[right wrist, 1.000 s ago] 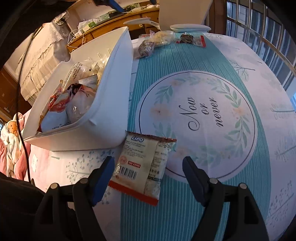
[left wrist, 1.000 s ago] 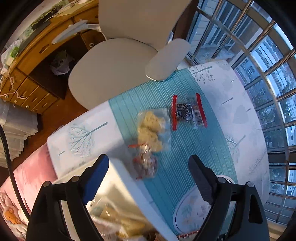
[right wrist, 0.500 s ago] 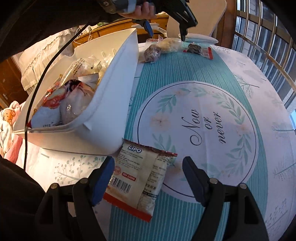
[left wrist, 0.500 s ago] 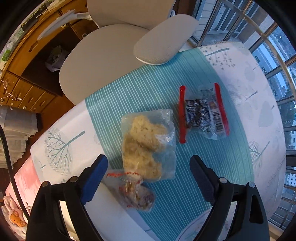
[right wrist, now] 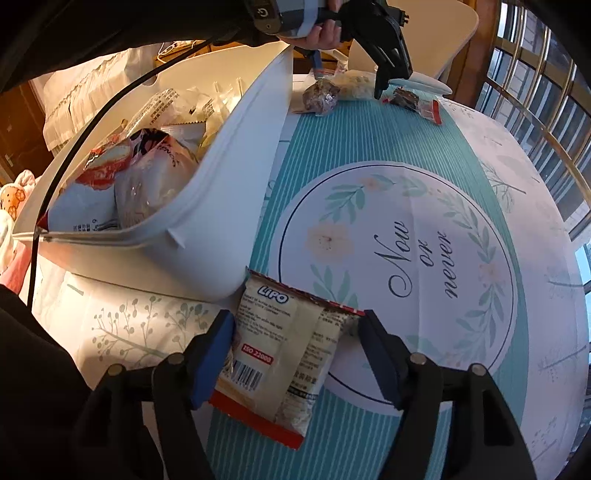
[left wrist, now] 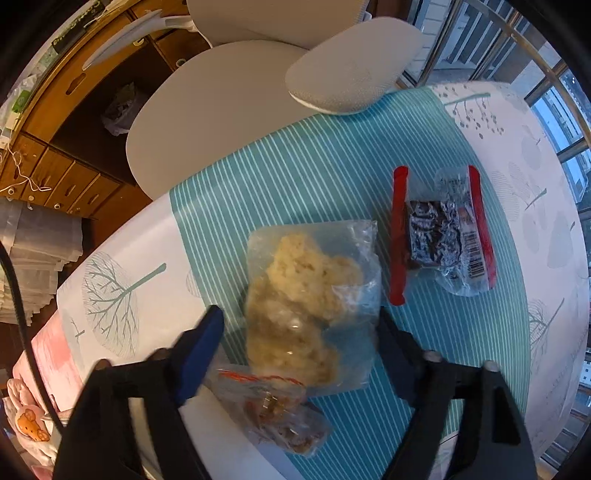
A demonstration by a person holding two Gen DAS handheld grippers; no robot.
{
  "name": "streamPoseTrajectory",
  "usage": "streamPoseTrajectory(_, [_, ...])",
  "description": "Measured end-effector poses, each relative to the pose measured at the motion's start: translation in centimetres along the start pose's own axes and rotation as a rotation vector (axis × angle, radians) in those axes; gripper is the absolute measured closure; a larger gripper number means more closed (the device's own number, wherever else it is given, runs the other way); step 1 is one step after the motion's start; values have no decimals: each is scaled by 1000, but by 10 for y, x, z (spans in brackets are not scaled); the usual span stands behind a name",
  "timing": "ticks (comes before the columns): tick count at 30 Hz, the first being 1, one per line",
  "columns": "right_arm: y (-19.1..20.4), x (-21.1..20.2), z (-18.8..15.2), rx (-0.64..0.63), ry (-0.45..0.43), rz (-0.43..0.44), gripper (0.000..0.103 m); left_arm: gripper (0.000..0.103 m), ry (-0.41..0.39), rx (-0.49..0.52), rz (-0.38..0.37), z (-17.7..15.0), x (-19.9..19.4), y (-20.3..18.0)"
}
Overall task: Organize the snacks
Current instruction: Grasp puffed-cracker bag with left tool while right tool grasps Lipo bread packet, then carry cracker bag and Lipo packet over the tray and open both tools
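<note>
My left gripper (left wrist: 295, 332) has dropped toward the clear bag of pale crumbly cakes (left wrist: 308, 306), whose long axis runs up-frame at centre; its jaws have just been closing, straddling the bag, not yet pressing. My right gripper (right wrist: 295, 332), also closing, brackets the cream Lipo packet (right wrist: 284, 358) beside the white bin (right wrist: 221, 206); bare tablecloth (right wrist: 406, 258) to the right.

The left gripper (left wrist: 299, 328) points straight down at the table, its jaws just closing in but short of contact. A hand (right wrist: 325, 35) holds its handle at the table's far end. The right gripper (right wrist: 295, 332) tilts steeply downward, jaws also narrowing, its left pad touching what lies between.
</note>
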State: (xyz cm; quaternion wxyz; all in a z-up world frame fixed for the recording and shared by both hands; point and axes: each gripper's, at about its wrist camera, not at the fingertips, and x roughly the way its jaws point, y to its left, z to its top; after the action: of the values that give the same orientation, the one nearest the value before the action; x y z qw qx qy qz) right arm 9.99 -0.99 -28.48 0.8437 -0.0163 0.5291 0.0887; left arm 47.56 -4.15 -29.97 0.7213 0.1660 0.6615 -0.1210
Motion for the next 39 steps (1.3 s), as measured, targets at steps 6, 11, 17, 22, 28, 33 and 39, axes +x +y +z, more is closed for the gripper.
streamPoseTrajectory(6, [-1, -3, 3, -17, 12, -6, 57, 58, 5, 11, -8, -5, -1, -1])
streamPoseTrajectory(11, [-3, -2, 5, -16, 18, 0, 58, 61, -2, 21, -17, -10, -8, -5])
streamPoseTrajectory(17, [-6, -3, 6, 10, 36, 8, 58, 61, -29, 39, -30, -20, -30, -14])
streamPoseTrajectory(22, [-11, -6, 6, 47, 66, 2, 58, 61, -51, 77, -54, -36, -60, -22])
streamPoseTrajectory(28, [-12, -18, 9, 82, 62, -13, 58, 61, -78, 120, -99, -71, -103, -30])
streamPoseTrajectory(33, [-17, -31, 14, 126, 49, -20, 58, 61, -126, 133, -128, -104, -148, -28])
streamPoseTrajectory(39, [-15, -54, 20, 107, 3, -85, 58, 61, -166, 126, -161, -142, -195, -14])
